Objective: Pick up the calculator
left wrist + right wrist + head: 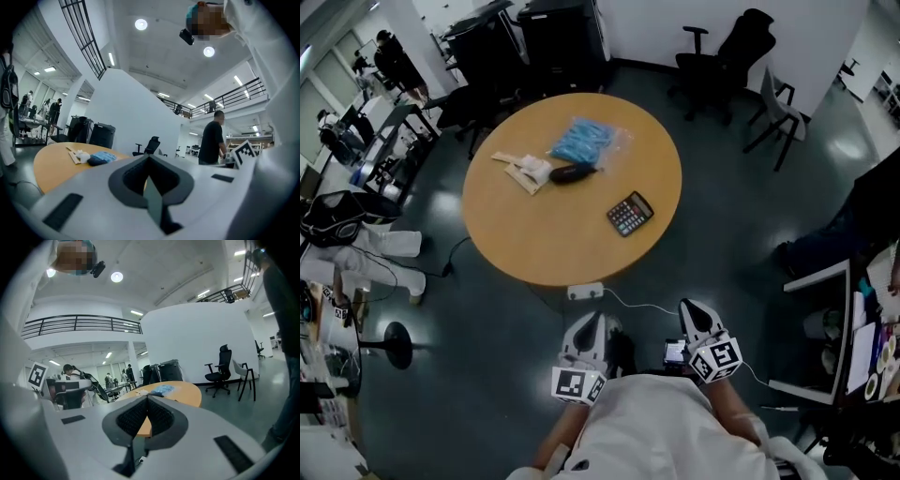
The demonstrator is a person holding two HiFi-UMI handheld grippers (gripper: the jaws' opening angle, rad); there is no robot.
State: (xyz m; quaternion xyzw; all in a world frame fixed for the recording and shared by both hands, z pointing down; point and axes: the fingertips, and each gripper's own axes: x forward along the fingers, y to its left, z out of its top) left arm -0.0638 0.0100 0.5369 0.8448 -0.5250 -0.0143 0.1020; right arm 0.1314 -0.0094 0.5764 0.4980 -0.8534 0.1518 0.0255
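A black calculator [629,214] lies on the round wooden table [516,234], toward its near right side. Both grippers hang close to the person's body, short of the table's near edge. My left gripper [592,322] has its jaws together with nothing between them; the same shows in the left gripper view [149,158]. My right gripper [691,310] is likewise shut and empty, pointing toward the table [183,394] in the right gripper view [147,398]. The calculator does not show in either gripper view.
On the table also lie a blue plastic packet [581,142], a dark pouch [571,173] and a pale paper bundle [525,172]. A white power strip [585,292] with a cable lies on the floor by the table. Office chairs [724,58] stand at the back right; a desk [825,328] at right.
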